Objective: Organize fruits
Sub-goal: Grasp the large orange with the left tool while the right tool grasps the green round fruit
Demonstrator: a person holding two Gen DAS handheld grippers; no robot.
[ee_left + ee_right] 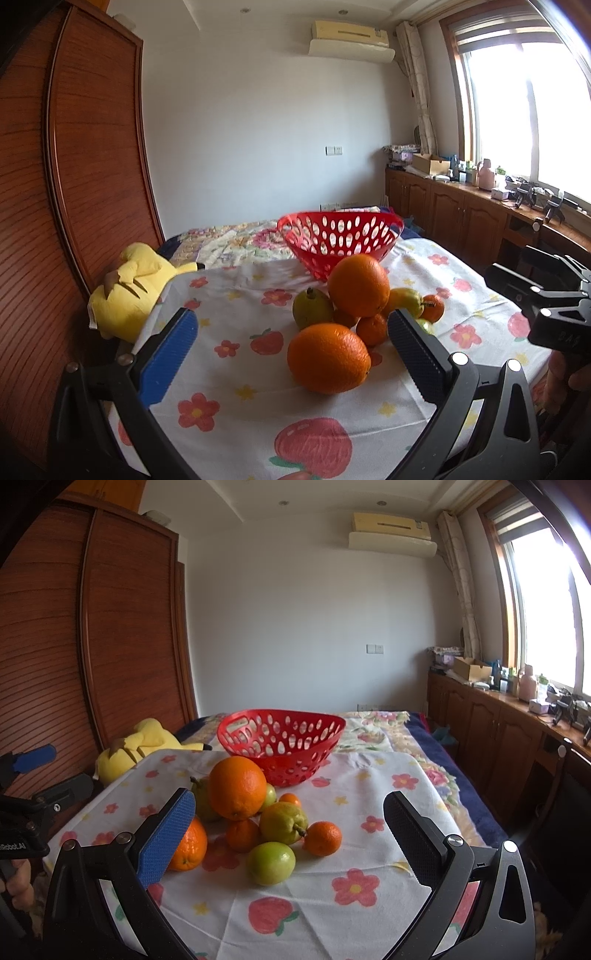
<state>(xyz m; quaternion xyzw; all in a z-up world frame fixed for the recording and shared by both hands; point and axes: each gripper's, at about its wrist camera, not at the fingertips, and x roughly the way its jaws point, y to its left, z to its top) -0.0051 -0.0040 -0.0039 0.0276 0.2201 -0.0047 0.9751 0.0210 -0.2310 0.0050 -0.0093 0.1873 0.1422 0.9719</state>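
Right now both sets of fingers stand wide apart and empty: the left gripper (291,350) frames the near orange (328,357), the right gripper (290,834) a green apple (270,862). Beyond, another orange (237,787) sits atop the heap (precariously, I'd say), with the red basket (280,738) empty behind it. Nudge any lower fruit and that top orange could roll off the flowered cloth (369,794).

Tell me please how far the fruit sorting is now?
Nothing looks done: the red basket seems empty. Nothing is in hand: the left gripper and the right gripper are both open. All is left: the two oranges, the pears, the mandarins and the green fruit lie piled on the cloth.
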